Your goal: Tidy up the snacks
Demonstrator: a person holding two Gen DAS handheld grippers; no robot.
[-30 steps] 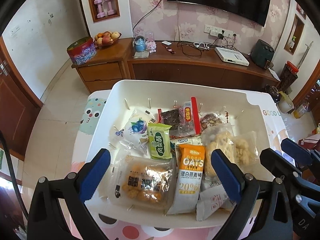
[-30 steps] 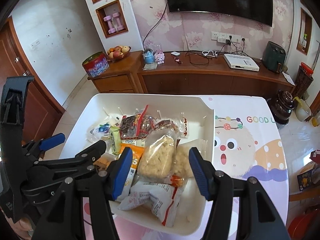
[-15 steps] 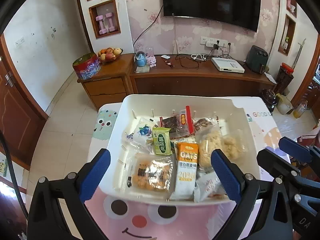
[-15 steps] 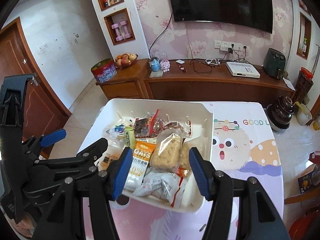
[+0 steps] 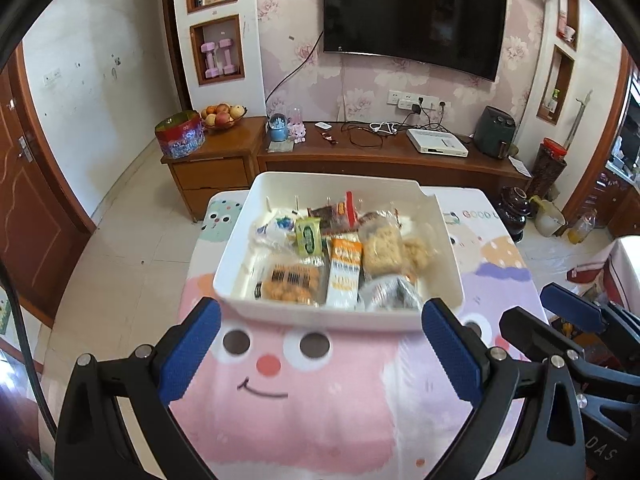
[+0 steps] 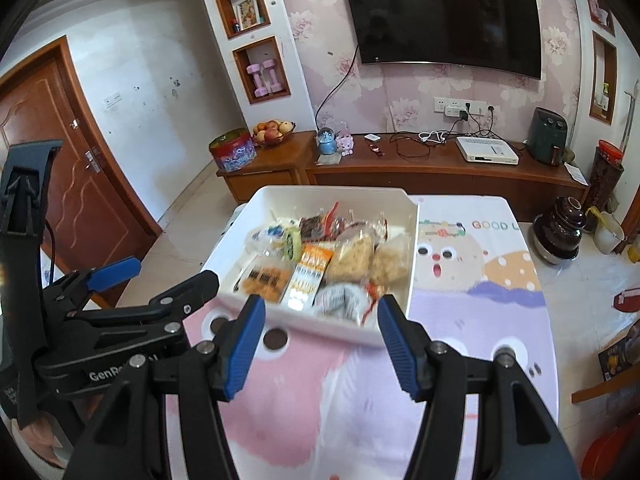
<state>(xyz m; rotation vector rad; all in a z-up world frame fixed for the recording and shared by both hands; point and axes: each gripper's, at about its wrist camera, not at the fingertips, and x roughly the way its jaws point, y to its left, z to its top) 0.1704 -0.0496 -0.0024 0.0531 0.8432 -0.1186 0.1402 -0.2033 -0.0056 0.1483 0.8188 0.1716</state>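
A white bin [image 5: 448, 276] [image 6: 410, 268] sits on the cartoon-print tablecloth [image 5: 304, 396], filled with several snack packets. Among them are an orange oat packet [image 5: 343, 270] [image 6: 311, 272], a green packet [image 5: 309, 236], a clear bag of golden balls [image 5: 290, 282] and puffed rice cakes [image 5: 382, 246] [image 6: 354, 258]. My left gripper [image 5: 320, 350] hovers open over the cloth, short of the bin's near wall, with nothing between its blue pads. My right gripper [image 6: 320, 340] is also open and empty, just in front of the bin's near right corner. Each gripper shows at the edge of the other's view.
Beyond the table stands a long wooden TV cabinet [image 5: 360, 160] with a fruit bowl [image 5: 222, 116], a round tin [image 5: 179, 135] and a white box [image 5: 437, 142]. A dark ceramic pot [image 6: 560, 232] stands at the table's far right corner. A brown door [image 6: 60, 168] is on the left.
Both grippers have pulled back and upward from over the bin. The bin now looks smaller and farther, and more pink tablecloth shows in front. Jaw widths are unchanged.
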